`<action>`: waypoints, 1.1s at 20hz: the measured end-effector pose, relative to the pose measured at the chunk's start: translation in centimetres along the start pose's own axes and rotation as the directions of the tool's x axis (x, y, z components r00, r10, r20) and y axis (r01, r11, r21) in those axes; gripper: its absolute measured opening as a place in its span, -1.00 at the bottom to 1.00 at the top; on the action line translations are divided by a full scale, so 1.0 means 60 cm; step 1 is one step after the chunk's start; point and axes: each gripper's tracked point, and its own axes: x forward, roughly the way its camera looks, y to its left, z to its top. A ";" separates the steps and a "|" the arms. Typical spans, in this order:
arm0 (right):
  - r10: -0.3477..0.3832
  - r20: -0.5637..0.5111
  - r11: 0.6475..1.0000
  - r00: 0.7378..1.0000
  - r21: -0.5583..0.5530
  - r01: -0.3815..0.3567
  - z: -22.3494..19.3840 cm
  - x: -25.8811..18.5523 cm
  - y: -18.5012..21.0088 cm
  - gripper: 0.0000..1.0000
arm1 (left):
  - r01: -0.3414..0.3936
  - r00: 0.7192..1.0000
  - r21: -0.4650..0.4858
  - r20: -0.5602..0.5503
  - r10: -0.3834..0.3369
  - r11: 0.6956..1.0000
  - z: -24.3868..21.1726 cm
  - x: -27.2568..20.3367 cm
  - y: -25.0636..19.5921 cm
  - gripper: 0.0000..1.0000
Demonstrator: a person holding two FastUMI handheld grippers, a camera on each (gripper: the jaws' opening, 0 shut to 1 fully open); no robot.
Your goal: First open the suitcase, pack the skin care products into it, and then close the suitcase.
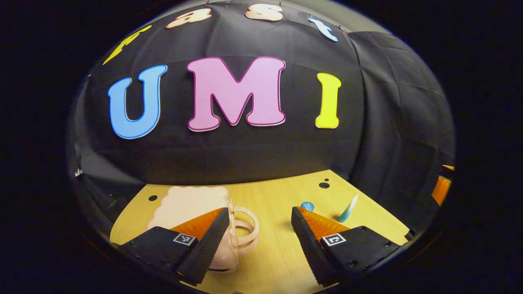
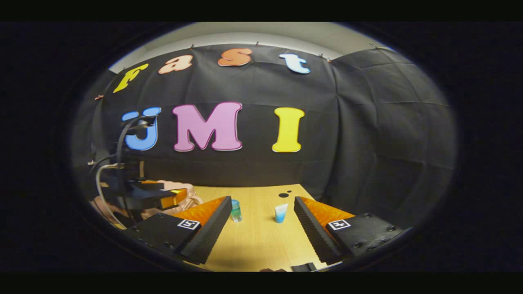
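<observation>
A small pale pink suitcase (image 1: 188,204) with a scalloped edge lies shut on the wooden table (image 1: 273,196), its loop handle (image 1: 250,228) pointing right. My left gripper (image 1: 259,211) is open just above the handle, its left finger over the case's near corner. A blue-capped bottle (image 1: 307,206) peeks out behind the right finger, with a blue-tipped tube (image 1: 349,208) beside it. In the right gripper view, my right gripper (image 2: 262,201) hangs open over the table, with the bottle (image 2: 235,210) and tube (image 2: 280,212) standing ahead between its fingers. The left gripper (image 2: 177,196) sits over the suitcase (image 2: 186,201) at far left.
Dark round holes (image 1: 324,185) mark the table's far right corner. An orange object (image 1: 441,190) shows at the right edge by the black cloth wall. Cables (image 2: 118,163) rise from the left gripper in the right gripper view.
</observation>
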 end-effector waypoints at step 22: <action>0.048 -0.256 0.998 0.965 0.041 -0.039 -0.139 0.126 -0.091 0.94 | -0.224 0.883 0.056 -0.412 0.227 0.973 -0.191 0.231 0.031 -0.59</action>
